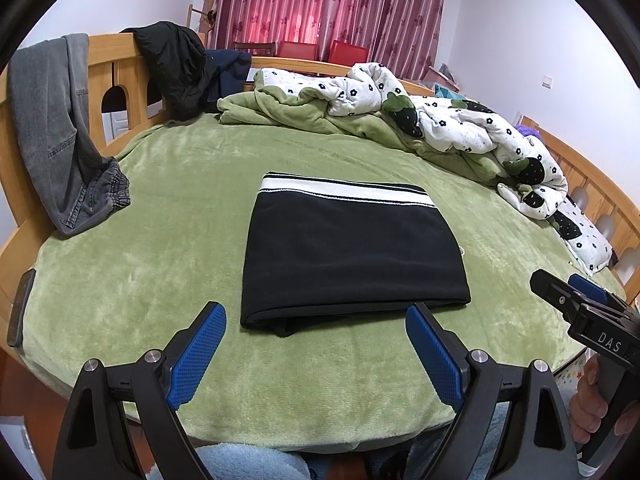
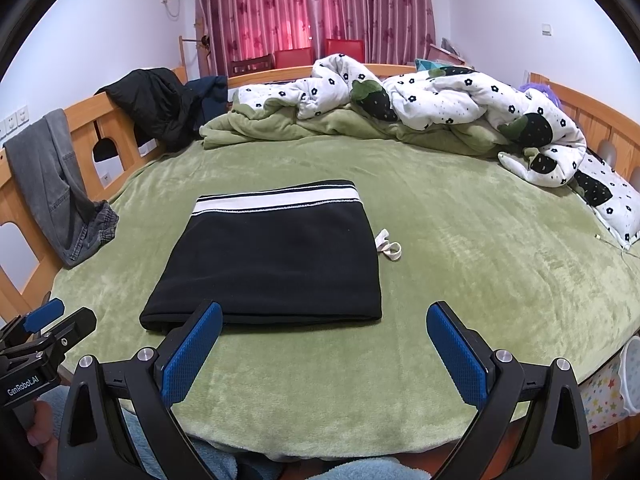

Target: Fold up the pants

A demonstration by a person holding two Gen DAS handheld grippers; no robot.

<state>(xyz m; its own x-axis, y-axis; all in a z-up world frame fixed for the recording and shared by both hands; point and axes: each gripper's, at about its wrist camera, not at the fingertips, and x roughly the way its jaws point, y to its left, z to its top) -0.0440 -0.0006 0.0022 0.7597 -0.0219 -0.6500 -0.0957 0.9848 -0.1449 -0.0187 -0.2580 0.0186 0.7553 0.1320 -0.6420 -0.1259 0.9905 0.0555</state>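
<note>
The black pants (image 1: 352,256) are seen folded into a neat rectangle on the green bed (image 1: 160,280), seemingly finished, while the left gripper (image 1: 316,344) and right gripper (image 2: 324,344) are held wide open, empty.

Black pants (image 1: 352,256) folded into a flat rectangle, white striped waistband at the far edge, lying mid-bed on the green blanket (image 1: 160,264). Left gripper (image 1: 316,316) low in frame, jaws wide apart, nothing between them, blue pads just short of the pants' near fold. Right gripper (image 1: 576,300) at right edge, seen side-on, a hand (image 1: 592,404) on its handle; its jaws' state unclear. Grey jeans (image 1: 56,128) draped over the wooden bed rail (image 1: 120,64) at left, black jacket (image 1: 176,64) hung further along. Rumpled white flowered quilt (image 1: 460,124) at the far right. Maroon curtains (image 1: 328,0) behind.
</note>
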